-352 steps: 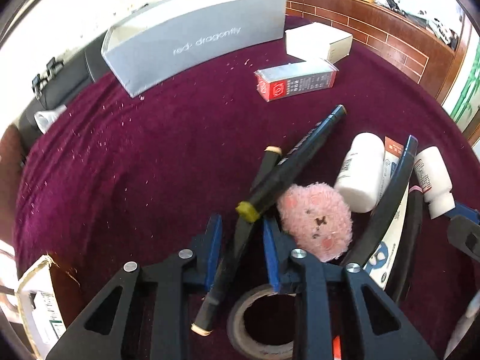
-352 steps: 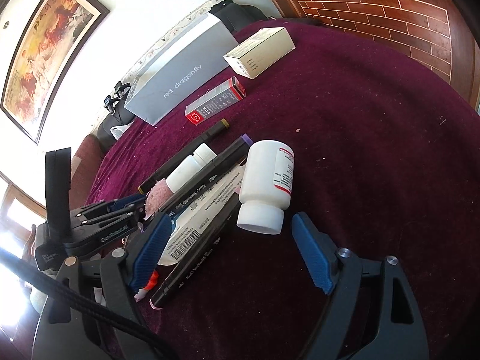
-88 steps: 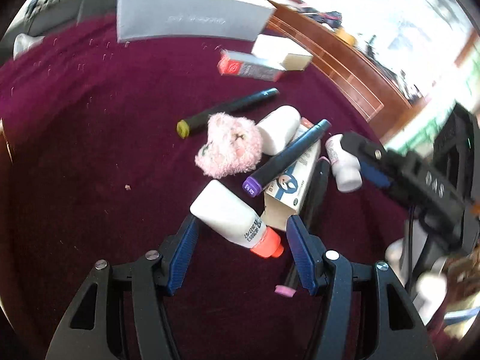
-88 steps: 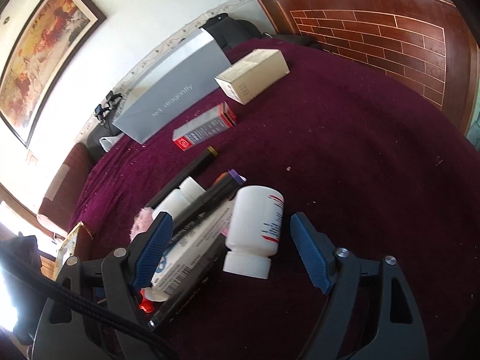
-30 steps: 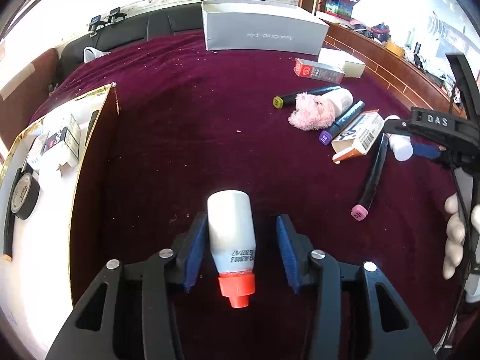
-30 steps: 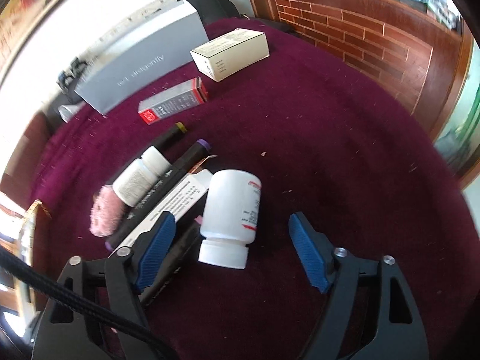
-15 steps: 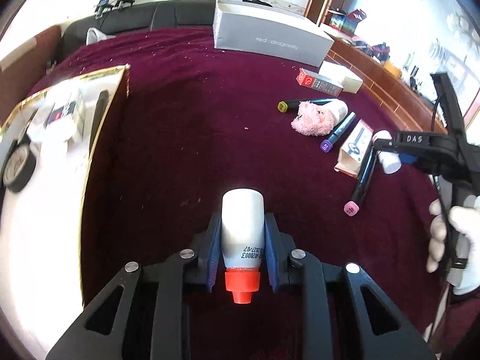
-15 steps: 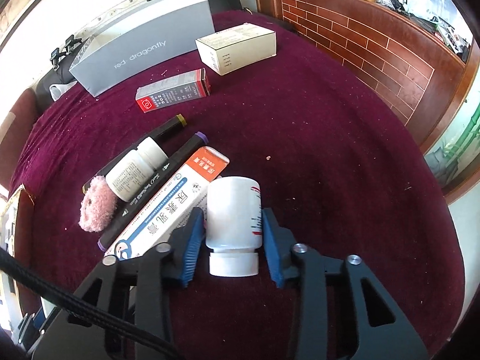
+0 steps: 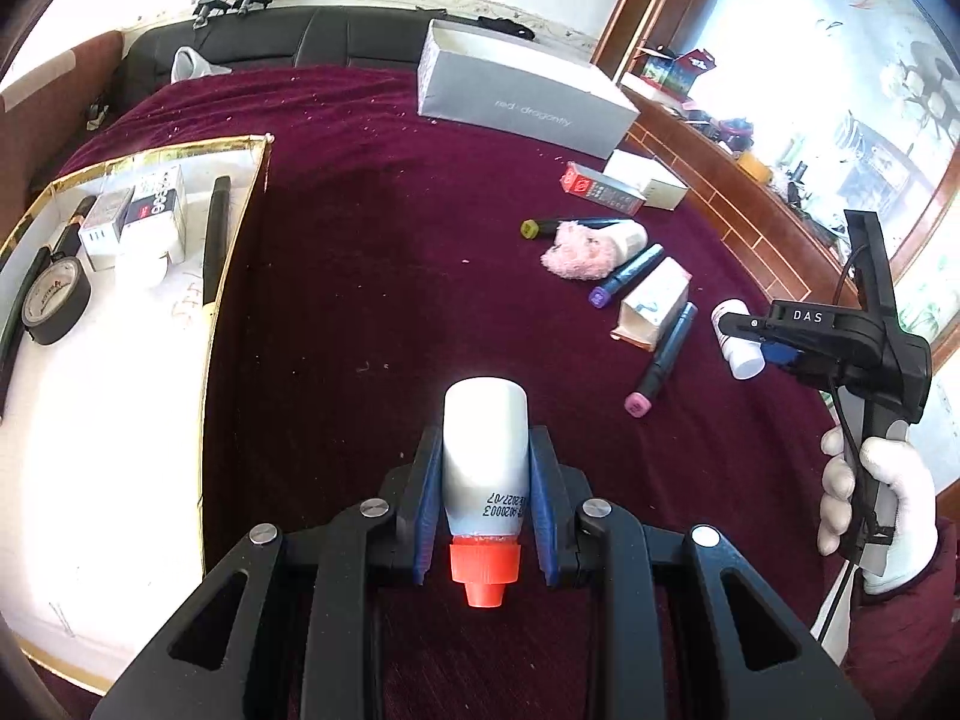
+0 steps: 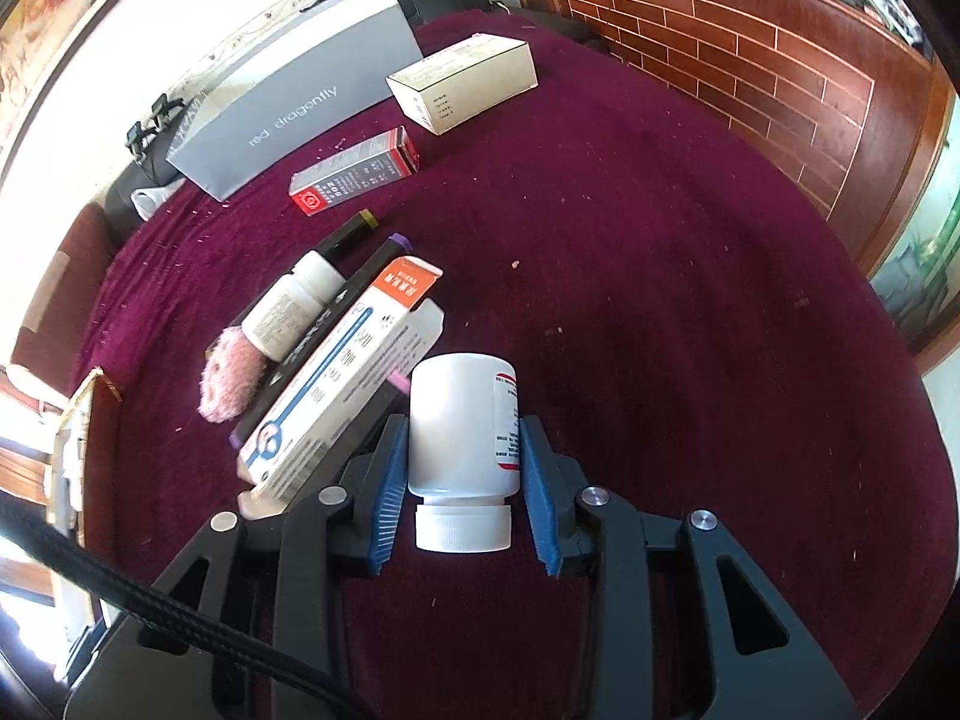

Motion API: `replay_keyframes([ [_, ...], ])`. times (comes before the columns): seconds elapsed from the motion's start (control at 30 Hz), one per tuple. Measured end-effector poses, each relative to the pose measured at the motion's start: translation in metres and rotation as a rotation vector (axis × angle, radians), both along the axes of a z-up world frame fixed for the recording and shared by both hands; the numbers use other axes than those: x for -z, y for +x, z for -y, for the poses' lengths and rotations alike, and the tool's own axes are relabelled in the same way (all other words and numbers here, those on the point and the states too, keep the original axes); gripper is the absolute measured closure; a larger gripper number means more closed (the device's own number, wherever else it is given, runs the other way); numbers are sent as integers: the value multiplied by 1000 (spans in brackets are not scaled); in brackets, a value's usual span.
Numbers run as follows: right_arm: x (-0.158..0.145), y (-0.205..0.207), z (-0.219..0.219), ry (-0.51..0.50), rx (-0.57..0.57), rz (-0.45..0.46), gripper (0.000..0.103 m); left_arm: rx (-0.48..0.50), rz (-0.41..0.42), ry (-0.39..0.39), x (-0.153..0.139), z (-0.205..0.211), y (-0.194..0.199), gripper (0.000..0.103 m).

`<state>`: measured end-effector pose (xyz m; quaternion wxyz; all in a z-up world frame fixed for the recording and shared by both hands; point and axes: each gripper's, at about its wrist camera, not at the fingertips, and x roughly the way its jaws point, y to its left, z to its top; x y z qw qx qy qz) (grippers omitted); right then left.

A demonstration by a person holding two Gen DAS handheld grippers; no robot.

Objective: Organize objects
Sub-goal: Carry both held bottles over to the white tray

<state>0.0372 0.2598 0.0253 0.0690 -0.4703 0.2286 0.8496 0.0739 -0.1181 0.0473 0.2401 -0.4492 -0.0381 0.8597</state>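
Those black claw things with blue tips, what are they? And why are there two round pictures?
They are grabbing tools, one in each of a person's hands. Each carries a small wide-eyed camera looking along its two fingers, so each picture is one tool's own view.

In the left tool's picture, the left gripper squeezes a small white squeeze bottle with an orange cap. To its left is a gold-edged white tray holding a black tape roll and small boxes. The white-gloved hand holds the other tool.

In the right tool's picture, the right gripper squeezes a white pill bottle with a red-striped label. On the dark red cloth lie markers, a fluffy pink puff, an orange-and-white carton and a long grey box.
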Motion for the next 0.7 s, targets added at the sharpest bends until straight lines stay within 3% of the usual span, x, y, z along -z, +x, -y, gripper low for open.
replay_keyframes([
  [0.3,-28,18,30,-65,-77,-72,69,9,-40,41,-23,13,14,81],
  [0.7,-84,4,154,-54,-349,-193,69,-156,-132,61,-58,95,4,80],
])
